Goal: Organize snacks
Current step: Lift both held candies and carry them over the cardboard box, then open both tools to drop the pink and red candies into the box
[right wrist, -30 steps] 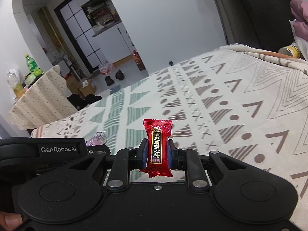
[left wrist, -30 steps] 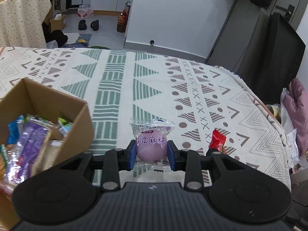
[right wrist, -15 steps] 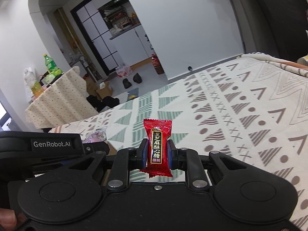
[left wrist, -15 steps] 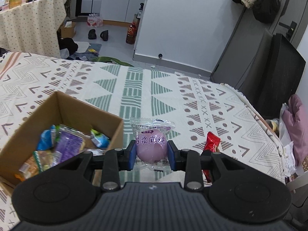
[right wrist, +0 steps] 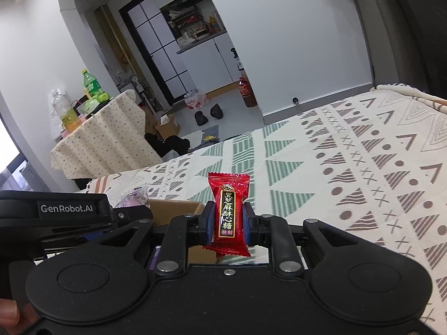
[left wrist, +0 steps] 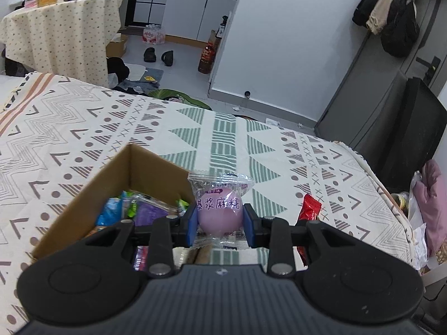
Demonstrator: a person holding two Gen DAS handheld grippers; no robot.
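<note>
Left wrist view: cardboard box [left wrist: 92,195] now nearer beneath fingers [left wrist: 192,220] pinching purple mochi [left wrist: 220,213]; right pinches red candy [right wrist: 228,217].

White walls [left wrist: 293,42], grey floor [left wrist: 181,64], patterned bedspread [left wrist: 139,128], cloth-draped table [left wrist: 61,36]

The cloth [left wrist: 83,128] was cream, printed with green striped triangles and brown zigzags, dots and crosses. The box [left wrist: 83,195] was plain brown card, holding blue, green and purple packets [left wrist: 134,209]. The mochi [left wrist: 220,213] was pale purple in a clear wrapper with purple lettering. The candy [right wrist: 228,215] was glossy red with a black, gold-lettered label. Both grippers' pads [left wrist: 192,223] were blue on black.
</note>
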